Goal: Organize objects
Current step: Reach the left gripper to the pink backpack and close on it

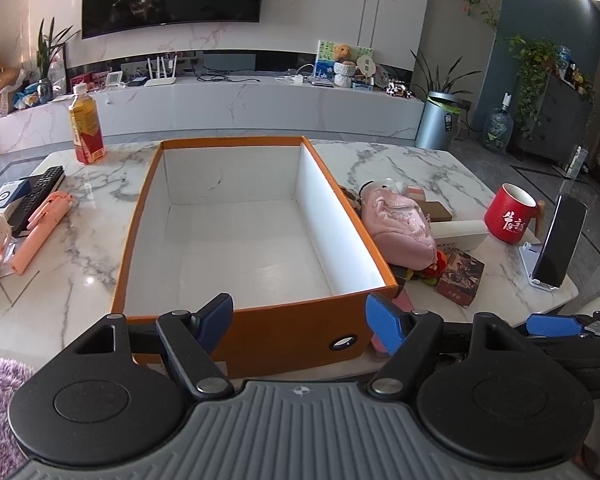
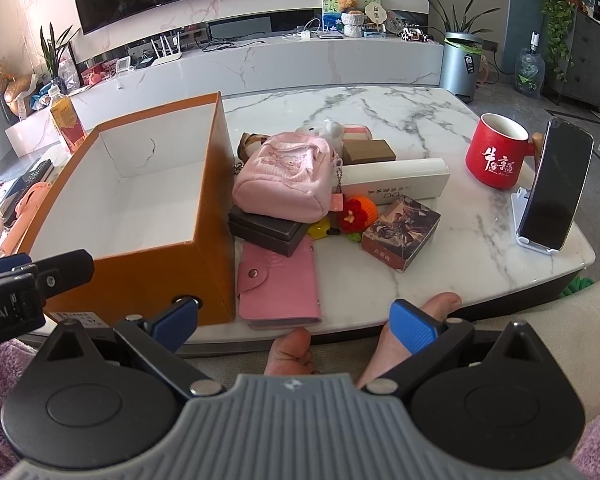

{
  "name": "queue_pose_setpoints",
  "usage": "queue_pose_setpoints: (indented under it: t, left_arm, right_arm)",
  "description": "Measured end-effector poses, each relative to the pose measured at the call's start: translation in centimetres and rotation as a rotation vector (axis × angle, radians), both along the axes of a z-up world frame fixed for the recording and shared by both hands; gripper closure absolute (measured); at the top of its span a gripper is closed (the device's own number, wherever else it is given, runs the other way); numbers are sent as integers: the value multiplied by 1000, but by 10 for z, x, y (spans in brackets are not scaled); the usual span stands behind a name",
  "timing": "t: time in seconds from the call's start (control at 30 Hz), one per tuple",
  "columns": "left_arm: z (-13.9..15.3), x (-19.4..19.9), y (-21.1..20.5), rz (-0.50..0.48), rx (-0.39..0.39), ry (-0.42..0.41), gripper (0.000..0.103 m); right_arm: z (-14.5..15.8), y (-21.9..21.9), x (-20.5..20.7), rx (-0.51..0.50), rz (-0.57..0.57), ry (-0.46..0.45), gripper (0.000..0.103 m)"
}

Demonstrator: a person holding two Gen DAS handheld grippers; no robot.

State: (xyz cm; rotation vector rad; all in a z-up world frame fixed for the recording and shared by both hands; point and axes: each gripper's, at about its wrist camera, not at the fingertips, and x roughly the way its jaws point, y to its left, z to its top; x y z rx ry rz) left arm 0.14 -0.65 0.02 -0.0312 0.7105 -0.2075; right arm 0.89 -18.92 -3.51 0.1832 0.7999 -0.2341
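An open orange box (image 1: pixel 284 328) with a bare white inside stands on the marble table (image 1: pixel 400 160); it also shows in the right wrist view (image 2: pixel 148 276). To its right lies a pile: a pink pouch (image 2: pixel 284 176), a pink wallet (image 2: pixel 280 280), a dark box (image 2: pixel 266 230), a printed card box (image 2: pixel 400 232), a long white box (image 2: pixel 396 180) and a red-orange toy (image 2: pixel 358 210). My left gripper (image 1: pixel 300 320) is open and empty in front of the orange box's near wall. My right gripper (image 2: pixel 296 320) is open and empty at the table's near edge, just before the wallet.
A red mug (image 2: pixel 496 152) and a phone on a white stand (image 2: pixel 556 188) are at the right. A drink bottle (image 1: pixel 86 124), a remote (image 1: pixel 38 196) and a pink item (image 1: pixel 40 232) lie left of the box. Bare feet (image 2: pixel 292 352) show below the table edge.
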Motion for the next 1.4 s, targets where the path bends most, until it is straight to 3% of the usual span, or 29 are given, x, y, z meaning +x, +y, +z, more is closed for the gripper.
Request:
queue_pose_setpoints:
  t: [0.1, 0.17, 0.23, 0.33, 0.5, 0.67, 0.87, 1.03, 1.23, 1.4]
  left_arm:
    - [3, 6, -6, -43, -16, -3, 19]
    - [7, 11, -10, -78, -30, -5, 23]
    - [12, 17, -15, -117, -37, -16, 26]
    - [20, 31, -27, -179, -29, -23, 33]
    - [24, 67, -53, -268, -21, 19, 42]
    - [23, 112, -78, -332, -15, 93, 43]
    - [14, 162, -109, -394, 70, 180, 41]
    - [-8, 201, -124, -425, 110, 339, 35]
    - [-25, 218, -140, -444, 210, 413, 27]
    - [-38, 230, -145, -437, 218, 488, 25]
  right_arm:
    - [-1, -7, 1, 10, -8, -7, 4]
    - [-1, -14, 3, 19, -17, -12, 12]
    - [0, -23, 7, 29, -28, -14, 26]
    - [0, -36, 14, 31, -43, -17, 37]
    - [3, -58, 32, 43, -49, -34, 56]
    - [6, -81, 58, 82, -40, -46, 74]
    - [6, -108, 94, 143, -39, -66, 78]
    - [-12, -122, 111, 223, -13, -66, 78]
    - [-30, -136, 119, 296, -14, -64, 78]
    - [-38, -142, 120, 350, 4, -69, 78]
